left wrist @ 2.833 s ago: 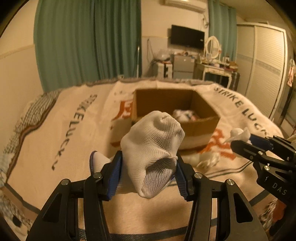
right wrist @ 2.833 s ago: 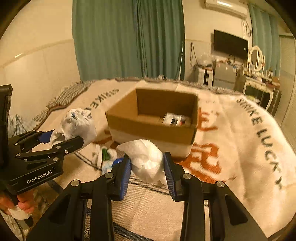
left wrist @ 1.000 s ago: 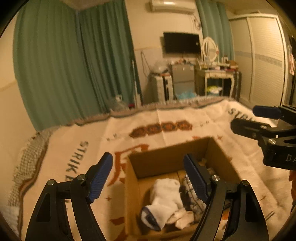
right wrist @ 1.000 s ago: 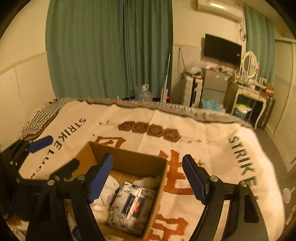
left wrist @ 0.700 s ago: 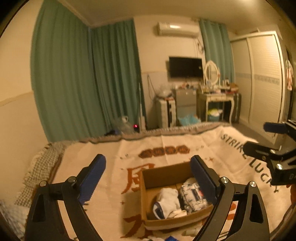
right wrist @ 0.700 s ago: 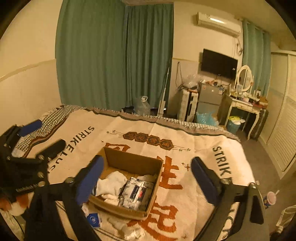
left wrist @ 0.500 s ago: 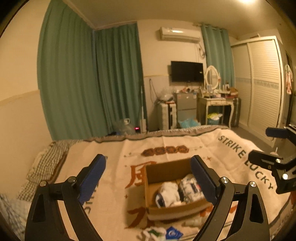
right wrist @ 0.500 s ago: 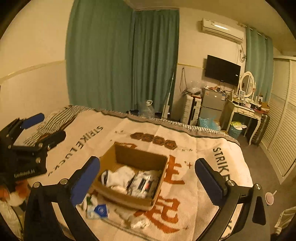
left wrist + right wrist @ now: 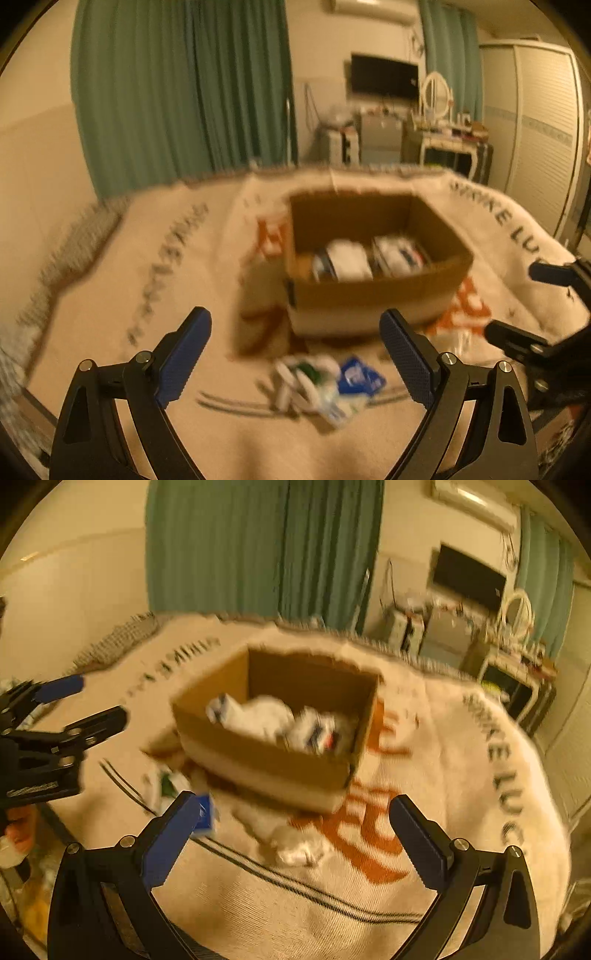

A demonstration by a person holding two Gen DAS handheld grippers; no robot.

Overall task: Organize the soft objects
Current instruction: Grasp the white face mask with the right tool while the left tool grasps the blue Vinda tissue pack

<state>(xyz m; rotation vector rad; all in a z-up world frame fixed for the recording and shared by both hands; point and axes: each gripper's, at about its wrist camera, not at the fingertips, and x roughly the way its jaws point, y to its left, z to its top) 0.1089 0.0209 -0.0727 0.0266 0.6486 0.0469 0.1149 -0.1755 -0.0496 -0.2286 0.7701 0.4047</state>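
Fingers of both tools stand wide apart and hold nothing: the left gripper (image 9: pixel 295 354) hangs over a small blurred heap of white, green and blue soft items (image 9: pixel 325 384) on the bed blanket (image 9: pixel 110 295), and the right gripper (image 9: pixel 295 838) hangs over a crumpled white piece (image 9: pixel 299 845) just near of the cardboard box (image 9: pixel 273 760). The box sits mid-bed with several white bundles already inside, so the loose pieces on the near side look like the ones left to gather. Both views are smeared by motion, so the exact shape of each loose piece is hard to read.

Judging from this, the step in hand is reaching down for the next pickups. It would go best by lowering each tool straight over its own piece, straddling the thickest fold, pressing lightly into the blanket without pinching it, and closing firmly before lifting over the box's near wall. The heap may come apart, so one item at a time is safer.
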